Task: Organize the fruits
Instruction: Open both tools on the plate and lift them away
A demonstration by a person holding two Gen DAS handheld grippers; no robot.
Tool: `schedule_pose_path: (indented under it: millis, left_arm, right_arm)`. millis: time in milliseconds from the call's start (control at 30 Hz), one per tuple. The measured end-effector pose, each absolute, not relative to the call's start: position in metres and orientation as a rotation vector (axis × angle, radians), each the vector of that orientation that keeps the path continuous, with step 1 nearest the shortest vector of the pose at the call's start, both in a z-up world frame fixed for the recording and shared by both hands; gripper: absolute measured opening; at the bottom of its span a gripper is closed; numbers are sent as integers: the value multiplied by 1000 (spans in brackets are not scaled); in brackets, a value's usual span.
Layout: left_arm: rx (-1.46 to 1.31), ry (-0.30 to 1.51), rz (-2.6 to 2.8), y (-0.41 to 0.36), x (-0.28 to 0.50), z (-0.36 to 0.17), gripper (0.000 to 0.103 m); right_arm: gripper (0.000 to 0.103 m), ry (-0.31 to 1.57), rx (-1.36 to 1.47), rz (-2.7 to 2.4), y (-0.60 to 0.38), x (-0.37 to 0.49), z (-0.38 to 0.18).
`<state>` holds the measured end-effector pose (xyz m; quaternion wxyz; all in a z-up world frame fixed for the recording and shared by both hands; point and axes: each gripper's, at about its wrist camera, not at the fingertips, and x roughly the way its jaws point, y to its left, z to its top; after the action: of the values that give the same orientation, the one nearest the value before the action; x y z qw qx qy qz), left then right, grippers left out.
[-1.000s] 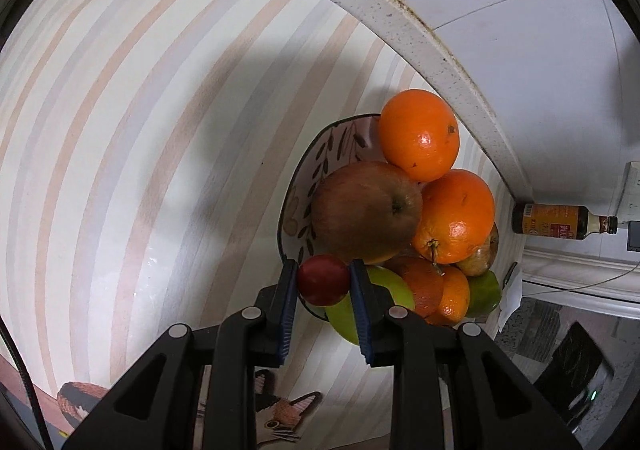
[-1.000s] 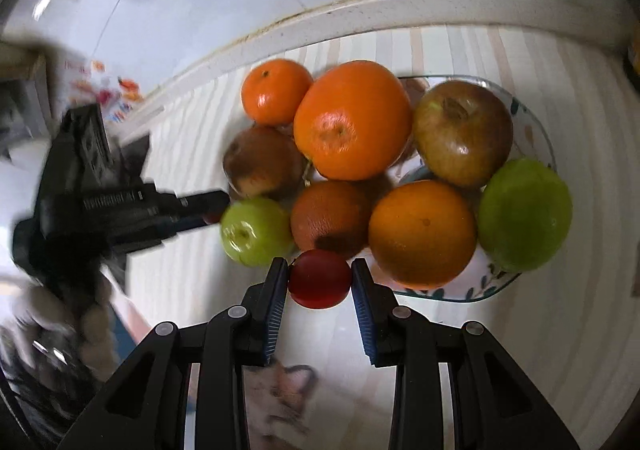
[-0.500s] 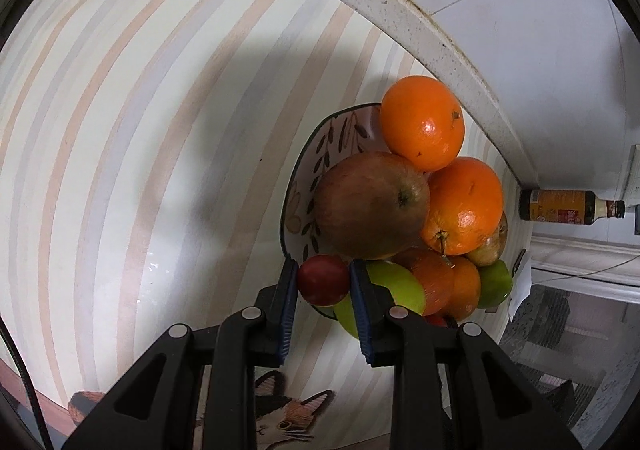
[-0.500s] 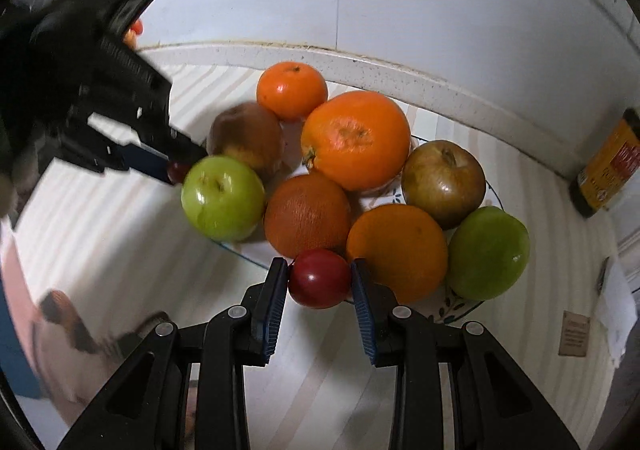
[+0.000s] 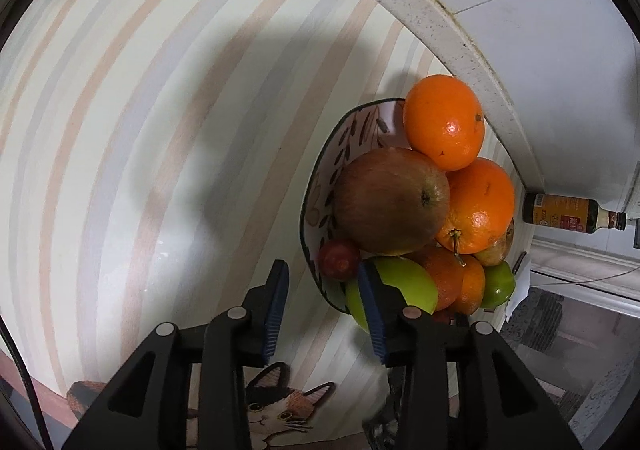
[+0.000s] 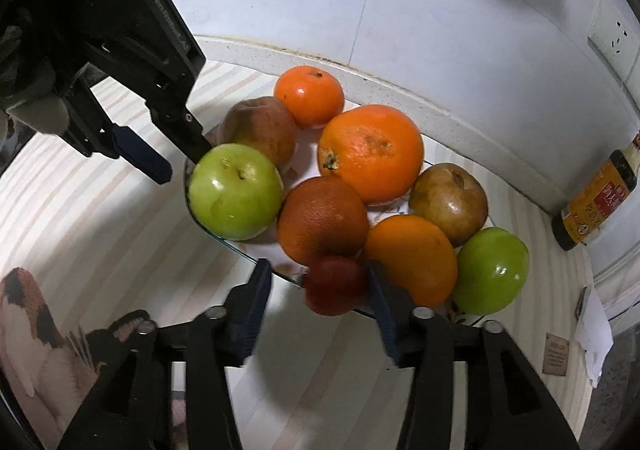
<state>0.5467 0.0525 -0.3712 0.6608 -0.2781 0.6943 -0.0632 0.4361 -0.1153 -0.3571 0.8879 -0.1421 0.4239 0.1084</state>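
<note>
Both grippers, left (image 5: 320,306) and right (image 6: 316,304), have spread their fingers, leaving each red fruit (image 5: 338,259) (image 6: 335,284) on the plate's (image 5: 320,186) near rim, just ahead between open fingers.

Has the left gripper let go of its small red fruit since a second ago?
Yes. The left gripper has opened; the small red fruit now rests on the plate.

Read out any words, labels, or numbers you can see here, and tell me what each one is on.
Nothing can be quoted.
Bottle: the red and yellow label's characters are too blurred to read.
Left claw: the raised lettering on its body is too blurred to read.
Brown card: the print is too small to read.
</note>
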Motion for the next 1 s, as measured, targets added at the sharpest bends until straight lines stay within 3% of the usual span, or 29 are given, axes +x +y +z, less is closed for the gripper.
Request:
schedule_pose_path:
  millis: [67, 200, 300, 600, 1000]
  left_arm:
    - [-610, 1553, -154, 55, 544, -363, 42]
    - [-490, 1502, -159, 49, 535, -340, 80]
    - [-404, 1454, -162, 45, 521, -319, 92]
    - [-109, 1267, -89, 29, 448, -259, 98]
    - [-22, 1008, -116, 4, 334, -153, 98]
  right_arm:
    - [84, 852, -258, 236, -117, 435, -345]
    - [90, 801, -149, 199, -143, 430, -306]
    - [94, 817, -52, 155, -169, 424, -284]
    - [96, 965, 95, 11, -220, 391, -259]
    - [99, 885, 101, -46, -207, 280, -151]
